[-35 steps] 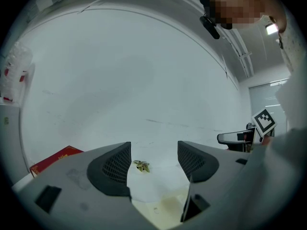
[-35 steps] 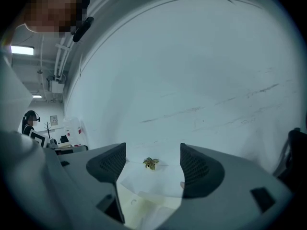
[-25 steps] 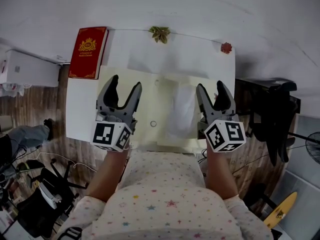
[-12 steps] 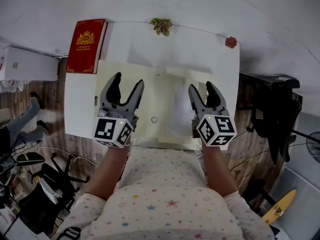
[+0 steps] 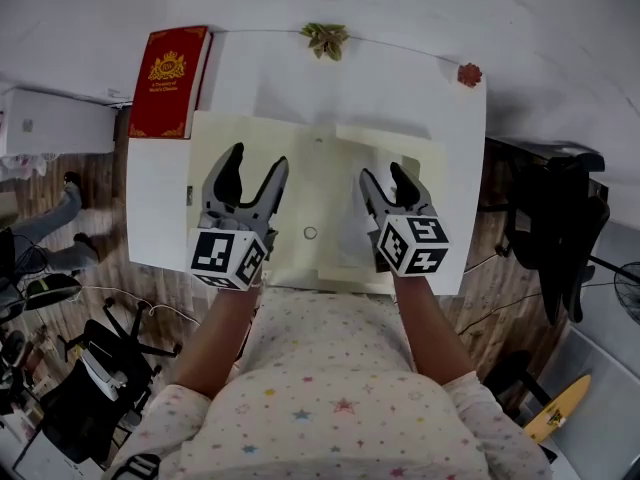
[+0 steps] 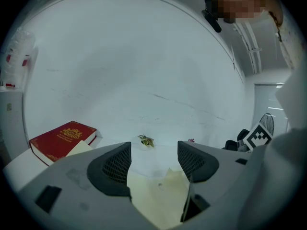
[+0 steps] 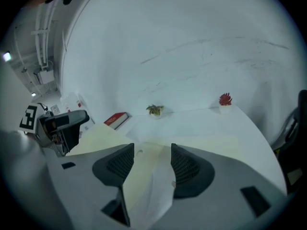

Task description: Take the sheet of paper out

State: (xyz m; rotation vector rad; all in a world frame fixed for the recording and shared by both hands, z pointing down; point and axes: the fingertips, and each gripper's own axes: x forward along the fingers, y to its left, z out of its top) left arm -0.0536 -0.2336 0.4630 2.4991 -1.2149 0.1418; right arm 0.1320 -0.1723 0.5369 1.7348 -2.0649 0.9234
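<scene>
We are hovering with jaws apart and empty: right gripper [image 5: 384, 180] over the sheet of paper [image 5: 350, 230] to pinch it; left gripper [image 5: 254, 168] above the cream folder [image 5: 300, 168], probably to steady it.

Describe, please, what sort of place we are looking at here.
Probably an office or study: a white desk against a plain wall, a red book on its corner, and what looks like a black office chair beside it.
</scene>
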